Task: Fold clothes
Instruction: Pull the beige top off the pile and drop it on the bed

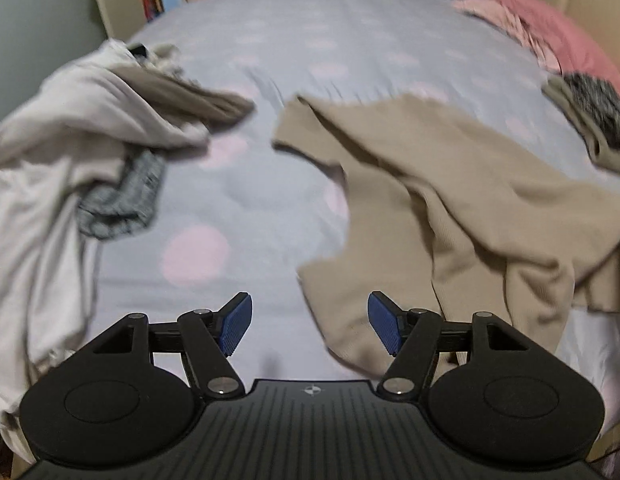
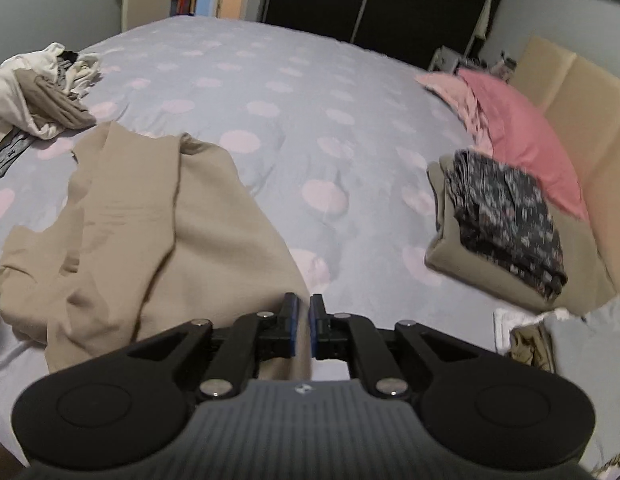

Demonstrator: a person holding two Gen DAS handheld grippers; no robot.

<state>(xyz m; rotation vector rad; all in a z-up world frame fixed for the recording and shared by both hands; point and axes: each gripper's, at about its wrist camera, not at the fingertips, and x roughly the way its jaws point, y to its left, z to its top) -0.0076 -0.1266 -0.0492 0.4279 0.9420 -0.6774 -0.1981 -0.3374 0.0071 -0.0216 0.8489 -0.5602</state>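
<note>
A beige garment lies rumpled and spread on the lilac bedcover with pink dots. My left gripper hangs open and wide over the bed at the garment's near left edge. Its right pad is over the cloth and nothing is between the pads. My right gripper is at the garment's near right corner. Its jaws stand a narrow slit apart, the cloth's edge runs through the slit, and the pads do not press on it.
A heap of unfolded white, brown and grey clothes lies at the left. A folded stack topped by a dark patterned piece sits at the right by a pink pillow and a beige headboard. More laundry is at the near right.
</note>
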